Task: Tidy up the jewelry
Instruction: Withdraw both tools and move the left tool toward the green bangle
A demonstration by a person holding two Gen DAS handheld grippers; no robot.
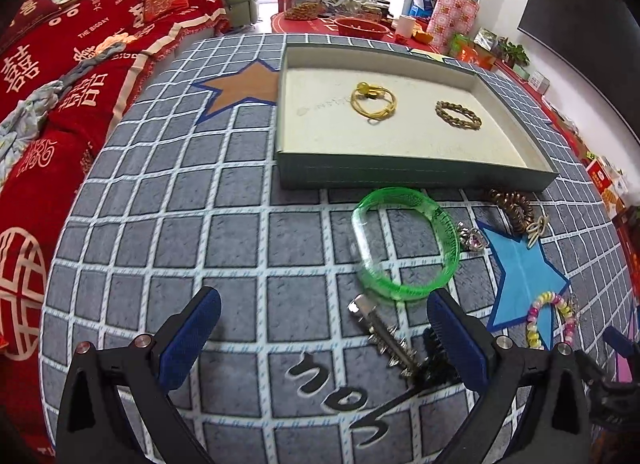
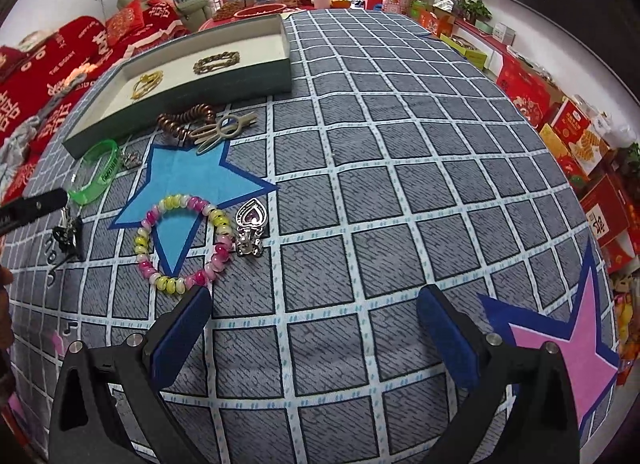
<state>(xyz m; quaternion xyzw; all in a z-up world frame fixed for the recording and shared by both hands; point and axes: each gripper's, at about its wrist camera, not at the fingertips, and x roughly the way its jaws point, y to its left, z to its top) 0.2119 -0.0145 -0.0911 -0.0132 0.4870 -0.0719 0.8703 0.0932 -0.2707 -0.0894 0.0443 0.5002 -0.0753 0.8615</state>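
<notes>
Fingers of the left gripper [image 1: 324, 328] stand wide apart with nothing between them, low over the grey checked cloth [image 1: 160, 224] that covers the counter. Just inside the right finger lies a spiked silver hair clip [image 1: 382, 338], with a black bristly clip [image 1: 438, 360] touching its near end. Beyond them the green translucent bangle [image 1: 406, 242] looks blurred and tilted, so whether it rests flat I cannot tell. Right of it sits a small silver charm with a pink stone [image 1: 472, 238], then a coppery spiral hair tie [image 1: 514, 208] and a pale knotted clip [image 1: 536, 228] at the tip of a light-blue star [image 1: 520, 272].

The right gripper [image 2: 314, 322] is also spread open and empty above bare cloth. Its left finger tip is just beside a pink-and-yellow beaded bracelet [image 2: 184, 242], which lies across the lower point of the same star. A silver heart-shaped clip [image 2: 250, 230] lies touching the bracelet's right side.

Farther back rests the shallow green tray [image 1: 408, 176] with a cream floor. Inside it lie a gold wire bangle with a bead [image 1: 374, 100] on the left and a bronze braided bangle [image 1: 458, 114] on the right, apart from each other.
</notes>
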